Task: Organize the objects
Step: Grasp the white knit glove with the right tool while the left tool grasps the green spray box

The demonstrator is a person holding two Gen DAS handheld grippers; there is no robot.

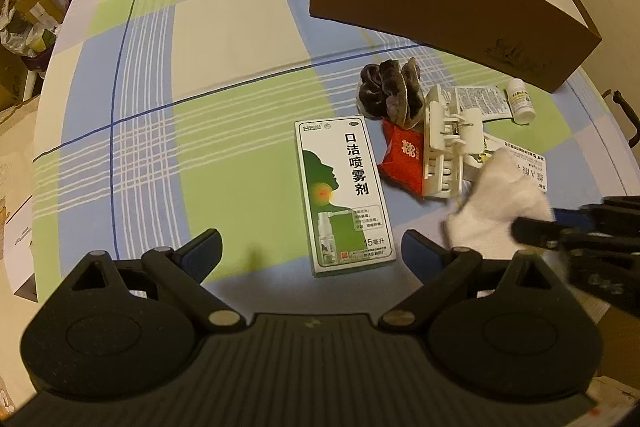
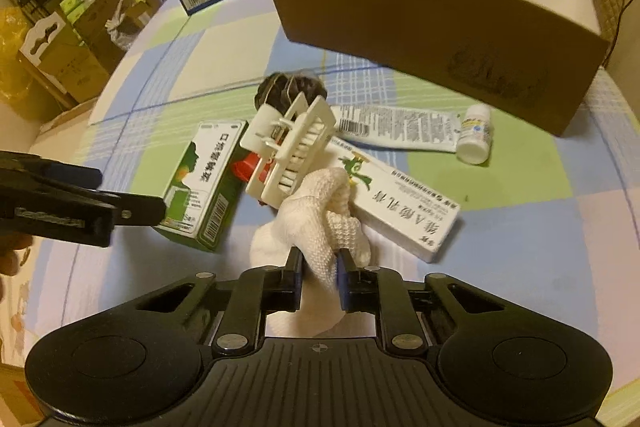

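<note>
Currently right gripper (image 2: 319,269) pinches the soft white sock (image 2: 320,219) mid-bunch, light and floppy, so it'll drape; left gripper (image 1: 312,251) gapes empty

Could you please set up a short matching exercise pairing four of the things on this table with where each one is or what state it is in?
1. white sock
2. left gripper
3. small white bottle
4. dark scrunchie

a. lying on its side near the brown box
b. open, holding nothing
c. behind the white hair claw
d. pinched in the right gripper

Pairs: 1-d, 2-b, 3-a, 4-c
</note>
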